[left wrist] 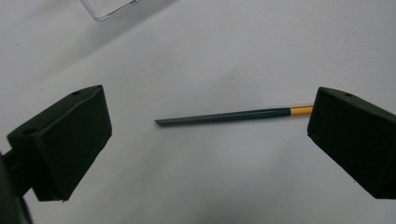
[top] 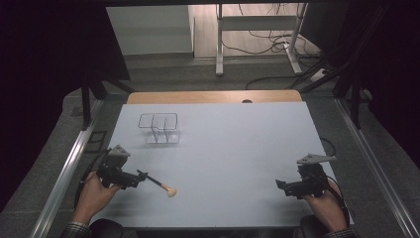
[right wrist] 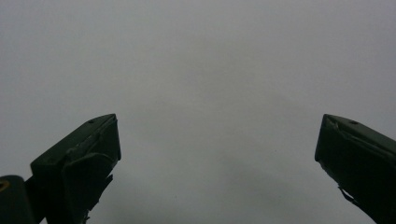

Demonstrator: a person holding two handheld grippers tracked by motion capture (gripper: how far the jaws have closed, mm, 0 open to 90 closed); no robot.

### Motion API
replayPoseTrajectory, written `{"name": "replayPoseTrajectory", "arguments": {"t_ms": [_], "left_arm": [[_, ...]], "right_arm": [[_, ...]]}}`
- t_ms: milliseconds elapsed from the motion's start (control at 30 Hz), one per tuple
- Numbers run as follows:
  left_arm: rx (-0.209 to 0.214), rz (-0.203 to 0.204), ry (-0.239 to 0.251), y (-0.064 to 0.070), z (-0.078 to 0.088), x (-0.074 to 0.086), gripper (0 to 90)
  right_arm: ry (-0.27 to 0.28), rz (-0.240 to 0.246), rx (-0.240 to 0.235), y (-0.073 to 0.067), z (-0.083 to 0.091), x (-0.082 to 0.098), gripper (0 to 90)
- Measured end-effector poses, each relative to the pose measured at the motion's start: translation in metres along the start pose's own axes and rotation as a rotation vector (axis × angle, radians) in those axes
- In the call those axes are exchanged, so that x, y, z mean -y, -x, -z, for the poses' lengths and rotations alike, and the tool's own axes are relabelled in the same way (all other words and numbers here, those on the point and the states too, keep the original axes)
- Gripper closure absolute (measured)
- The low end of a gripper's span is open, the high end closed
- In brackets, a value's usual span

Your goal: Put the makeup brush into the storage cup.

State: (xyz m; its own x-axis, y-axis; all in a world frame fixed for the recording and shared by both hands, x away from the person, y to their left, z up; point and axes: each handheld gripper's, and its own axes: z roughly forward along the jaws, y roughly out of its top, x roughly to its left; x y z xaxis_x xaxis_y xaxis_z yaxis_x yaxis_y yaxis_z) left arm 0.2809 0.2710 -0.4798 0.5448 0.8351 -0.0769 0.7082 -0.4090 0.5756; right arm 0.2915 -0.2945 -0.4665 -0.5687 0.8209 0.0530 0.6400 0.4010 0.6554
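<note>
A make-up brush [top: 159,185] lies on the white table [top: 237,144] at the front left; it has a dark handle, a gold ferrule and a pale bristle head. My left gripper [top: 141,175] is open at the handle's tip. In the left gripper view the handle [left wrist: 224,115] lies on the table across the gap between the jaws, touching neither, and its gold ferrule passes behind the right jaw. My left gripper [left wrist: 209,128] holds nothing. At the front right, my right gripper [top: 279,185] is open over bare table, with nothing between its jaws [right wrist: 217,140].
A clear plastic organiser [top: 159,128] with two compartments stands at the back left of the table; its corner [left wrist: 105,7] shows at the top of the left gripper view. A wooden strip [top: 213,96] runs along the far edge. Metal rails flank the table.
</note>
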Motion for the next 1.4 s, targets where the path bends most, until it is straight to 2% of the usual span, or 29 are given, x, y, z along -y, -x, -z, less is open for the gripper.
{"name": "replayPoseTrajectory", "arguments": {"t_ms": [133, 300, 400, 500, 767, 933, 1167, 1400], "left_arm": [[0.012, 0.000, -0.019, -0.005, -0.001, -0.004, 0.2], [0.008, -0.026, -0.063, -0.009, -0.005, -0.009, 0.2], [-0.001, -0.059, -0.101, -0.008, -0.010, -0.015, 0.2], [-0.001, -0.074, -0.112, -0.007, -0.012, -0.018, 0.2], [0.014, -0.108, -0.129, -0.001, -0.021, -0.029, 0.2], [0.018, -0.114, -0.135, 0.000, -0.024, -0.032, 0.2], [0.028, -0.134, -0.147, 0.003, -0.032, -0.030, 0.3], [0.041, -0.136, -0.157, 0.004, -0.040, -0.025, 0.5]], "right_arm": [[-0.002, -0.001, 0.003, 0.000, 0.000, 0.000, 0.0], [0.000, -0.006, 0.001, 0.001, 0.000, 0.000, 0.1], [-0.001, -0.009, -0.002, 0.001, 0.000, 0.000, 0.2], [-0.003, -0.007, -0.003, 0.001, 0.000, 0.000, 0.2], [-0.004, -0.007, -0.002, 0.001, 0.000, 0.000, 0.3], [-0.003, -0.009, 0.000, 0.001, -0.001, 0.000, 0.4], [-0.006, -0.009, 0.001, 0.001, 0.000, 0.000, 0.4], [-0.006, -0.010, 0.004, 0.001, -0.001, 0.000, 0.4]]}}
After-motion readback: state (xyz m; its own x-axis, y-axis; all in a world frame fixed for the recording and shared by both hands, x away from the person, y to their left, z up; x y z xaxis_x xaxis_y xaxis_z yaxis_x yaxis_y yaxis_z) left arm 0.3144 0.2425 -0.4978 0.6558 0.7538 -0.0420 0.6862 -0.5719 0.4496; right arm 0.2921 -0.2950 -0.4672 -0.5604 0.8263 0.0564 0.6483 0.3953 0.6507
